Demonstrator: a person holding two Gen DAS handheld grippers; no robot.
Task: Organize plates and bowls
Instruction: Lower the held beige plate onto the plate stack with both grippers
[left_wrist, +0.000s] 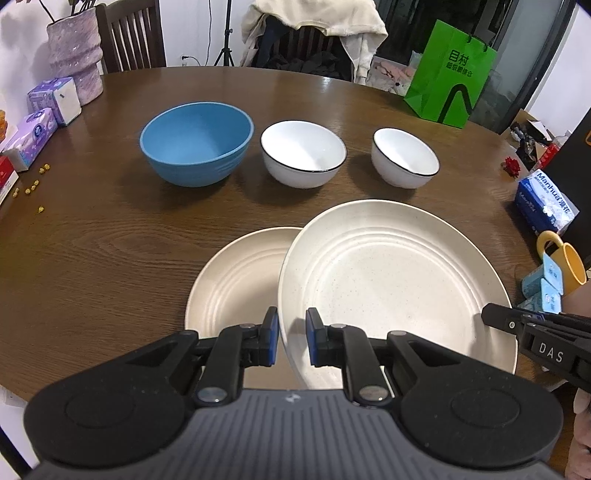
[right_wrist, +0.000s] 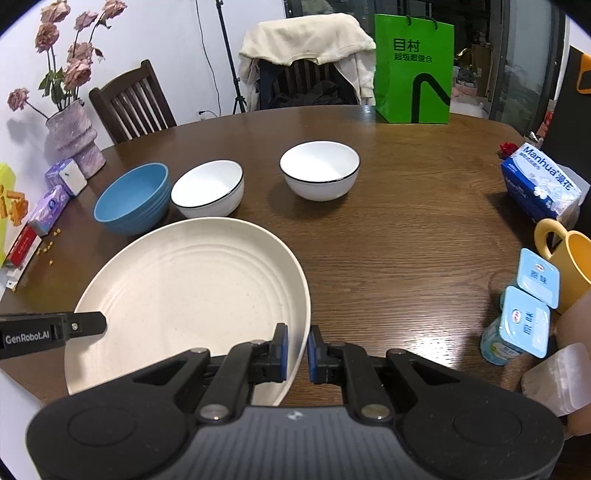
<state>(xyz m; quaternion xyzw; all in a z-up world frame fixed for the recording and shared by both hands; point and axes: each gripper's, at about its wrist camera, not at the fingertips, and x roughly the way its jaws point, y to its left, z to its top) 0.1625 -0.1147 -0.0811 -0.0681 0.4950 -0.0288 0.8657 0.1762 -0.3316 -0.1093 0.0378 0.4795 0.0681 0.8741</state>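
The large cream plate (left_wrist: 391, 280) is held tilted above the tabletop (left_wrist: 110, 258), gripped at opposite sides of its rim; its left edge overlaps a smaller cream plate (left_wrist: 236, 284) lying flat beneath it; the left hand-held gripper (left_wrist: 291, 338) pinches the large plate's near-left rim between its blue pads, one pad inside the rim and one outside; the right hand-held gripper (right_wrist: 297, 352) is likewise clamped on the plate's right rim, and its black tip shows at the plate's right edge in the left wrist view; beyond the plates, well apart from both grippers, three bowls stand in a row: a blue bowl (left_wrist: 197, 144) at the left, a larger white bowl (left_wrist: 303, 153) with a dark rim just beside it, and a smaller white bowl (left_wrist: 405, 157) further right; a yellow mug (right_wrist: 569, 266) and yogurt cups (right_wrist: 524, 321) sit at the tabletop's right edge; a green bag (right_wrist: 413, 70) stands at the far side.
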